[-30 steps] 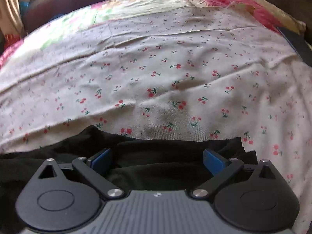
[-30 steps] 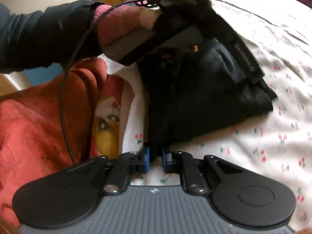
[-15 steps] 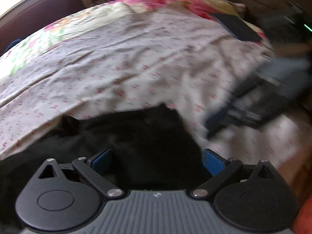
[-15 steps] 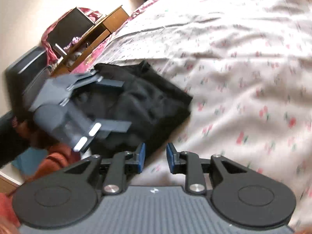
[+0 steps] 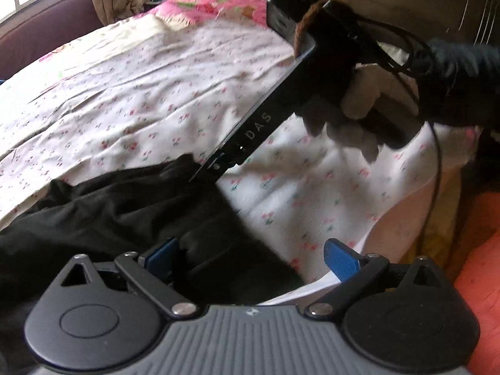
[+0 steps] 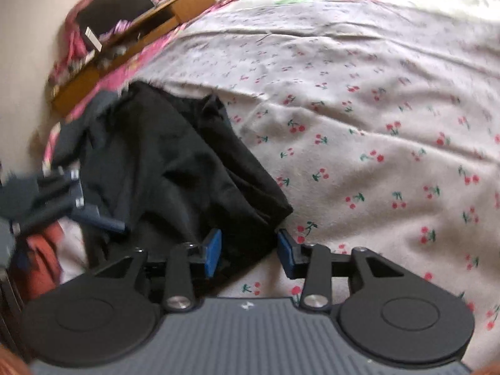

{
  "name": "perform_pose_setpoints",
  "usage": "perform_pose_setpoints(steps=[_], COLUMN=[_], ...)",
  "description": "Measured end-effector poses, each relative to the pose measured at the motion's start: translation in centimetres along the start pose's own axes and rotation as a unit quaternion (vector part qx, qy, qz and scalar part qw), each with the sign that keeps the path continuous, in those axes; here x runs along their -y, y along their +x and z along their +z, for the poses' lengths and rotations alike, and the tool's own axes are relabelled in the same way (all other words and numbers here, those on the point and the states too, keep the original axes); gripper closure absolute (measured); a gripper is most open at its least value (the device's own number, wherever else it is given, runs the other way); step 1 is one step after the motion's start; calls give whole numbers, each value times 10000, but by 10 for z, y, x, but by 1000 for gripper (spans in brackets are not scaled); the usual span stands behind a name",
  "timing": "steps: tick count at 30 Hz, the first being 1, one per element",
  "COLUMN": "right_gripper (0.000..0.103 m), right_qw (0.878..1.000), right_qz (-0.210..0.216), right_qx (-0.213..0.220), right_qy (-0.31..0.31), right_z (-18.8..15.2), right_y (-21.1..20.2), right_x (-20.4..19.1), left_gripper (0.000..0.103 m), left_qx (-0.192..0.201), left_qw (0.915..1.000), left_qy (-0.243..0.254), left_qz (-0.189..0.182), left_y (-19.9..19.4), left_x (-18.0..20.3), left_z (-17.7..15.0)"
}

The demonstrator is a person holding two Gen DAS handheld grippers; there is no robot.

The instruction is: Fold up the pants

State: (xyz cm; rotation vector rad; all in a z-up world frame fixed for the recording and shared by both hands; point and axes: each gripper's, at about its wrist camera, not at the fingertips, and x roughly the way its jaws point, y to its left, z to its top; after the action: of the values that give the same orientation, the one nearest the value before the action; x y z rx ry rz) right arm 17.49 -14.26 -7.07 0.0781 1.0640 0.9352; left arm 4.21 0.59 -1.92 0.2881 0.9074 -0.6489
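The black pants [image 5: 125, 212] lie bunched and partly folded on the cherry-print bed sheet [image 5: 140, 93], near the bed's edge. They also show in the right wrist view [image 6: 175, 168]. My left gripper [image 5: 250, 257] is open, its blue pads [image 5: 339, 257] wide apart just above the pants' near edge. My right gripper [image 6: 248, 250] is open over the pants' corner, with cloth lying between its jaws. The right gripper's body [image 5: 265, 122] shows in the left wrist view, its tip at the pants' far corner. The left gripper [image 6: 62, 203] shows blurred in the right wrist view.
The sheet [image 6: 375, 125] covers the bed. A pink floral pillow [image 5: 225, 3] lies at the far end. A wooden shelf [image 6: 131, 40] stands beside the bed. Orange-red cloth [image 5: 478, 250] hangs past the near bed edge.
My right gripper let go of the pants and opened, then moved round to their other corner. My left gripper stayed open and swung right along the pants.
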Motion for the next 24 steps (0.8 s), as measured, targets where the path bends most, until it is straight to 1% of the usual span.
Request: perform_pose_setpoints(steps=[3, 5, 7, 8, 9, 10, 13, 16, 18, 19, 20, 21, 22, 23, 24], right_gripper=[61, 61, 62, 71, 86, 91, 92, 92, 92, 92, 92, 92, 92, 92, 92], right_qw=[9963, 9923, 9866, 9813, 9752, 9725, 9697, 9709, 9710, 9722, 9730, 9737, 9742, 9750, 9770], right_qz=[423, 631, 773, 880, 1004, 1008, 1021, 823, 660, 592, 509, 471, 454, 421, 392], right_qx=[-43, -36, 156, 300, 407, 437, 701, 892, 907, 879, 924, 936, 925, 886, 858], right_qy=[751, 1067, 1432, 1687, 1930, 2053, 2105, 2063, 2113, 2086, 2054, 2023, 2010, 1991, 1914], right_z=[-8, -12, -11, -10, -8, -4, 13, 38, 53, 61, 66, 72, 77, 80, 81], right_y=[-3, 3, 13, 18, 23, 28, 29, 30, 37, 41, 45, 48, 51, 53, 53], right_x=[12, 15, 19, 23, 26, 27, 20, 25, 33, 35, 35, 36, 35, 34, 31], left_gripper=[0, 0, 0, 0, 0, 0, 0, 0, 0, 4, 9, 13, 15, 15, 15], left_qx=[80, 35, -96, -158, -246, -313, -386, -197, -148, -220, -376, -496, -531, -479, -389], left_qw=[9999, 9997, 9994, 9993, 9990, 9988, 9984, 9982, 9978, 9960, 9905, 9842, 9831, 9854, 9873], left_qy=[113, 232, 304, 335, 357, 350, 251, 425, 393, 310, 117, 31, 306, 680, 837], left_qz=[1, -49, -106, -111, -113, -136, -329, -377, -508, -803, -1317, -1698, -1722, -1488, -1291], left_y=[5, 10, 17, 20, 22, 24, 26, 28, 33, 36, 41, 44, 45, 43, 40], left_x=[8, 14, 19, 20, 22, 22, 24, 29, 29, 29, 30, 36, 46, 56, 58], left_z=[0, -2, -4, -6, -9, -10, -9, 2, 10, 13, 15, 15, 16, 16, 18])
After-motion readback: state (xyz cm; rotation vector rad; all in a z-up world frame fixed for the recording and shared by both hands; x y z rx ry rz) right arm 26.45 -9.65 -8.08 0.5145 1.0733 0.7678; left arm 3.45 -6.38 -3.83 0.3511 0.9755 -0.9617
